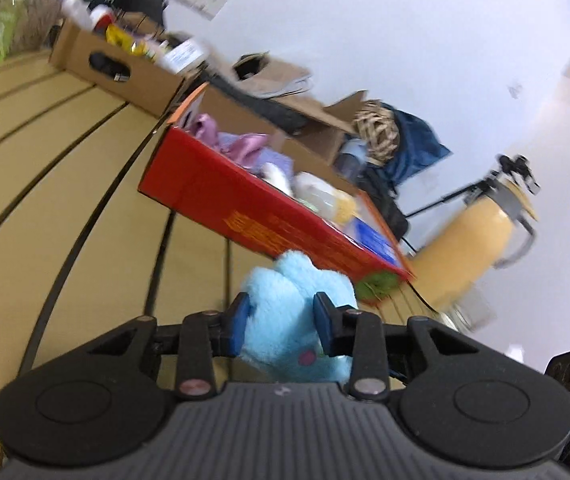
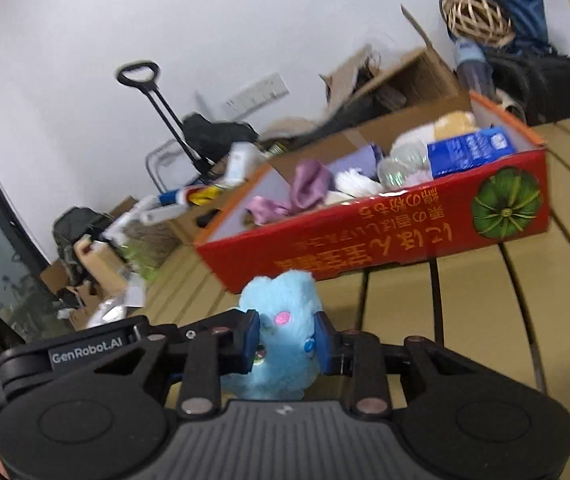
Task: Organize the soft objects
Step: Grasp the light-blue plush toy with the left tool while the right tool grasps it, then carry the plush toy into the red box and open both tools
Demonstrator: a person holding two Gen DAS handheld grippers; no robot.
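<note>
My left gripper (image 1: 281, 320) is shut on a fluffy light-blue plush toy (image 1: 293, 304), held above the slatted table just short of a red cardboard box (image 1: 241, 204). My right gripper (image 2: 286, 340) is also shut on a light-blue plush toy (image 2: 281, 332) with a pink spot, in front of the same red box (image 2: 385, 240). The box holds soft things: purple cloth (image 2: 305, 192), white and yellow plush pieces (image 2: 445, 128) and a blue packet (image 2: 469, 152).
The tan slatted table (image 1: 65, 168) carries a brown cardboard box (image 1: 125, 68) of bottles behind the red one. More open cartons, a woven ball (image 2: 477, 16), a dark blue bag (image 1: 413, 136) and a trolley handle (image 2: 153, 96) stand along the white wall.
</note>
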